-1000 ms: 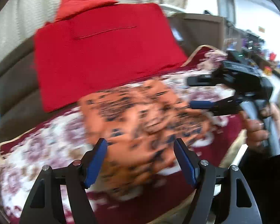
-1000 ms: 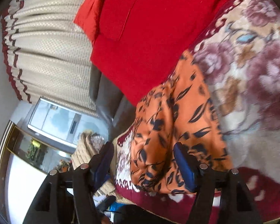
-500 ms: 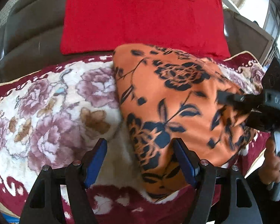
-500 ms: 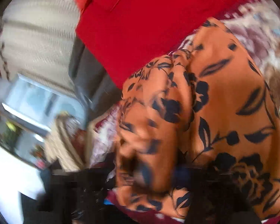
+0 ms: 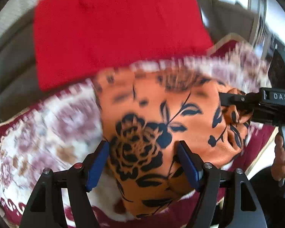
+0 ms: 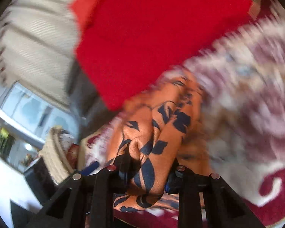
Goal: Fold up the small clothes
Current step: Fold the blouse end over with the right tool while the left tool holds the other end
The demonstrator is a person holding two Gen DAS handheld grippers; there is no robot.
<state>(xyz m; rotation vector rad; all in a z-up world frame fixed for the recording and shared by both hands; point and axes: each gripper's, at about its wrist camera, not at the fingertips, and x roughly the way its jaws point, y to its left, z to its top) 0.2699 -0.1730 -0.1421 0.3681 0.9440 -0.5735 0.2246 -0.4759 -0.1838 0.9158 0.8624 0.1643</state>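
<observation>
garment (image 5: 161,125) on blanket (image 5: 47,133), cushion (image 5: 114,28) behind

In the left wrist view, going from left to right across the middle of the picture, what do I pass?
Floral blanket → orange flowered garment → right gripper, shut on a bunch of that garment → the hand holding it.
</observation>
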